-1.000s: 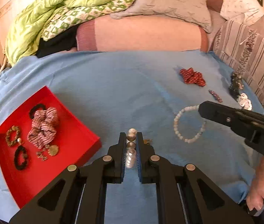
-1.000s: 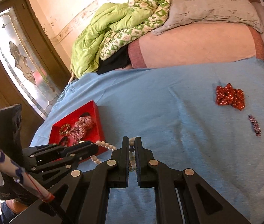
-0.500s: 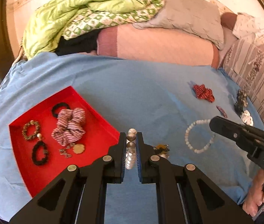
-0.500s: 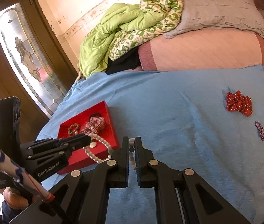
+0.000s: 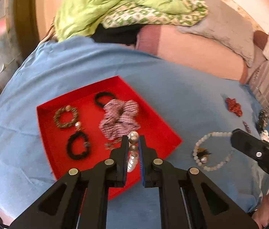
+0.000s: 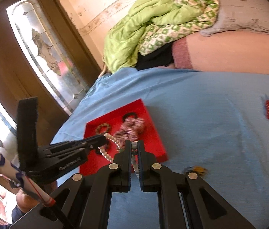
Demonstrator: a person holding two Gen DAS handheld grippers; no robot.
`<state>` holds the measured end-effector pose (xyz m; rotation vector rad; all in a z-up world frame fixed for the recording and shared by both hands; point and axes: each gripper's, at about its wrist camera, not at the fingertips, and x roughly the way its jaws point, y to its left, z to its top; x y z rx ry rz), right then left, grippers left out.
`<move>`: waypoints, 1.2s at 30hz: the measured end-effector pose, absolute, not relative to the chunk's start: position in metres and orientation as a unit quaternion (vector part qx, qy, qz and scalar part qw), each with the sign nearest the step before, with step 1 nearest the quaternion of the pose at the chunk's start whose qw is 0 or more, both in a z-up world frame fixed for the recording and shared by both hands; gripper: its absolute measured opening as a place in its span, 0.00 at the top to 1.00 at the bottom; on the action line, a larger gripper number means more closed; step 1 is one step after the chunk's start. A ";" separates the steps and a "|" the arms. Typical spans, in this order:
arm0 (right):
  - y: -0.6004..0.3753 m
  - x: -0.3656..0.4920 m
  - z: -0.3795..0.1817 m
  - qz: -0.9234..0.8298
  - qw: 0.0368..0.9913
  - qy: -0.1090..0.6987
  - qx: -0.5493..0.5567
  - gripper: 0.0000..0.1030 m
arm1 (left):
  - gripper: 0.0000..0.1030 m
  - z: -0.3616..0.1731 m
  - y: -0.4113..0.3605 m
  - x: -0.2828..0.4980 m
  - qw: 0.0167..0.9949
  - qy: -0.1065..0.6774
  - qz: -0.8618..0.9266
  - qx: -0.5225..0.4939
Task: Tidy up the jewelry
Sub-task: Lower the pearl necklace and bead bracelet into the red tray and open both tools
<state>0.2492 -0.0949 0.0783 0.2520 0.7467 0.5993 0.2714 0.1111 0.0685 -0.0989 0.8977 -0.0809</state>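
My left gripper [image 5: 133, 143] is shut on one end of a white pearl necklace [image 5: 133, 156] and holds it over the near corner of the red tray [image 5: 157, 133]. My right gripper [image 6: 134, 147] is shut on the other end of the pearl necklace [image 6: 111, 139], close beside the left gripper [image 6: 96, 140], also above the red tray [image 6: 153, 145]. The strand hangs between both grippers. The tray holds a striped scrunchie [image 5: 120, 119], a gold bracelet [image 5: 66, 116] and two black hair ties [image 5: 78, 146].
On the blue sheet [image 5: 182, 99] lie a red beaded piece [image 5: 233, 106], a small hair clip [image 5: 246, 126] and a dark brooch [image 5: 202, 151]. Pillows and a green quilt [image 5: 115, 7] are piled at the back. A glass door [image 6: 45, 53] stands left.
Both grippers have carried the pearl necklace left, from the open sheet to above the red tray. The tray now lies directly under the left gripper's tips.
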 end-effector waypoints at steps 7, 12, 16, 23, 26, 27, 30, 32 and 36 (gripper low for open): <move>-0.057 0.264 0.064 0.311 0.859 0.388 0.123 0.94 | 0.91 0.045 0.144 0.277 0.882 0.466 -0.007 -0.069; -0.036 0.276 0.051 0.319 0.848 0.407 0.118 0.94 | 0.91 0.031 0.162 0.281 0.871 0.484 0.011 -0.081; -0.024 0.287 0.035 0.318 0.840 0.425 0.115 0.94 | 0.91 0.020 0.168 0.285 0.862 0.499 0.027 -0.083; -0.024 0.311 0.004 0.284 0.838 0.455 0.105 0.94 | 0.91 0.000 0.160 0.290 0.849 0.522 0.054 -0.056; -0.021 0.314 -0.003 0.261 0.845 0.461 0.072 0.94 | 0.91 -0.009 0.154 0.294 0.842 0.534 0.056 -0.051; -0.021 0.315 -0.004 0.257 0.846 0.462 0.067 0.94 | 0.91 -0.011 0.152 0.295 0.840 0.537 0.056 -0.049; -0.020 0.317 -0.010 0.242 0.851 0.464 0.045 0.94 | 0.91 -0.015 0.147 0.296 0.838 0.542 0.056 -0.044; -0.022 0.318 -0.013 0.237 0.851 0.466 0.043 0.94 | 0.91 -0.016 0.144 0.296 0.837 0.542 0.057 -0.040; -0.025 0.321 -0.019 0.227 0.852 0.470 0.042 0.94 | 0.91 -0.016 0.144 0.296 0.838 0.542 0.058 -0.041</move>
